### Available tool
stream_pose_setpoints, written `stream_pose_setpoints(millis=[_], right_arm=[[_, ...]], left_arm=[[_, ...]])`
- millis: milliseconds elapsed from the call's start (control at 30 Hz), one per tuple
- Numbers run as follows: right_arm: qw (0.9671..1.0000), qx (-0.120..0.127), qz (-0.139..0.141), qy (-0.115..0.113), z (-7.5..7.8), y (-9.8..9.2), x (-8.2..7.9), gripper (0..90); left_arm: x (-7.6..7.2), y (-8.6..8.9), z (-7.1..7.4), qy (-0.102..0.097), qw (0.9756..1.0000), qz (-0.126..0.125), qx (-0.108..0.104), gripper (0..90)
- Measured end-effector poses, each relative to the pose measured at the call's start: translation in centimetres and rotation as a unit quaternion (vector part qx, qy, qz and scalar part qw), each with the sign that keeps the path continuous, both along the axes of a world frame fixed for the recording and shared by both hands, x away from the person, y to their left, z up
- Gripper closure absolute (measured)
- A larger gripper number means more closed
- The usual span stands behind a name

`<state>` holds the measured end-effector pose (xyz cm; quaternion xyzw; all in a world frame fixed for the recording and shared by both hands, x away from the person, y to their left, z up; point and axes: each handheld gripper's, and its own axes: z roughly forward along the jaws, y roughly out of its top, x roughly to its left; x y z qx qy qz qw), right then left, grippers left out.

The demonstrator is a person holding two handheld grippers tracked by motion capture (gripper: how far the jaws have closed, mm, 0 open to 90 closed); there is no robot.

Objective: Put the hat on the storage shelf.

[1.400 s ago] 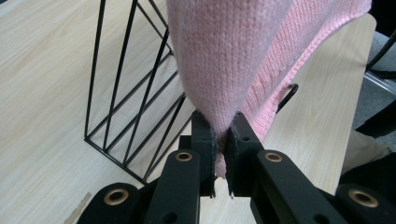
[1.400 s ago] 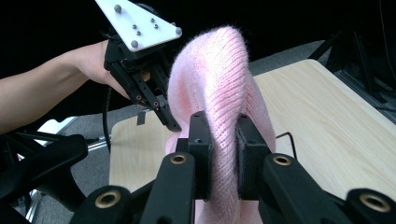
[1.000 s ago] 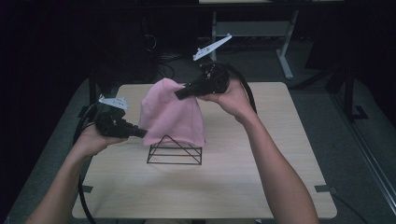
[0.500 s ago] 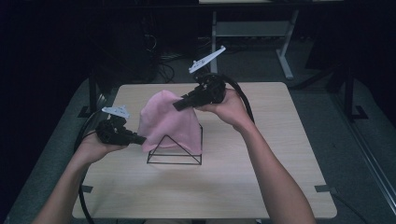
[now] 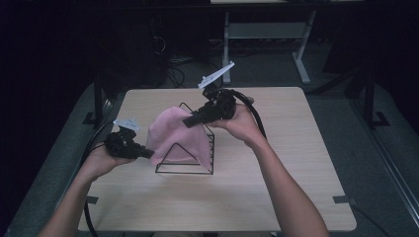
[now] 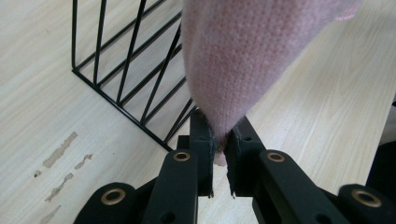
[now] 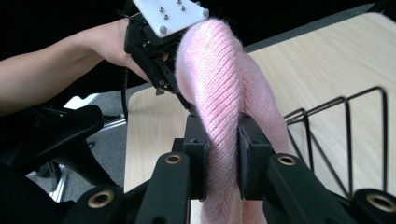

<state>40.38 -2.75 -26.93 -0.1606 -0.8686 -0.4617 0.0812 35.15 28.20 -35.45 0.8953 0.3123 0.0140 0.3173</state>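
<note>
On the pale wooden table (image 5: 296, 197), a soft pink knitted cloth (image 5: 173, 136) hangs draped over a black wire rack shaped like a triangular tent (image 5: 197, 158). The left gripper (image 5: 148, 154) pinches the cloth's near left corner; the right gripper (image 5: 190, 121) clamps a bunched fold at the far top. To drape it well, lower both ends evenly, keeping the knit stretched between the grippers so it settles astride the ridge. The fabric is fuzzy and ribbed; the rack's thin rods are rigid and smooth; the tabletop shows light grain.
</note>
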Motion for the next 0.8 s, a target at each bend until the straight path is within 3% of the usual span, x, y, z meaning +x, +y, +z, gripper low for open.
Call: stream_pose_setpoints(millis=[600, 800], right_arm=[[0.9996, -0.002, 0.002, 0.028, -3.2, -0.2, -0.4, 75.4], [0.9993, -0.011, 0.006, 0.034, -4.3, -0.1, -0.8, 70.0]], left_arm=[[0.2, -0.4, -2.3, 0.008, 0.9997, -0.002, 0.023, 81.8], [0.2, -0.3, -3.4, 0.019, 0.9993, -0.002, 0.031, 81.9]])
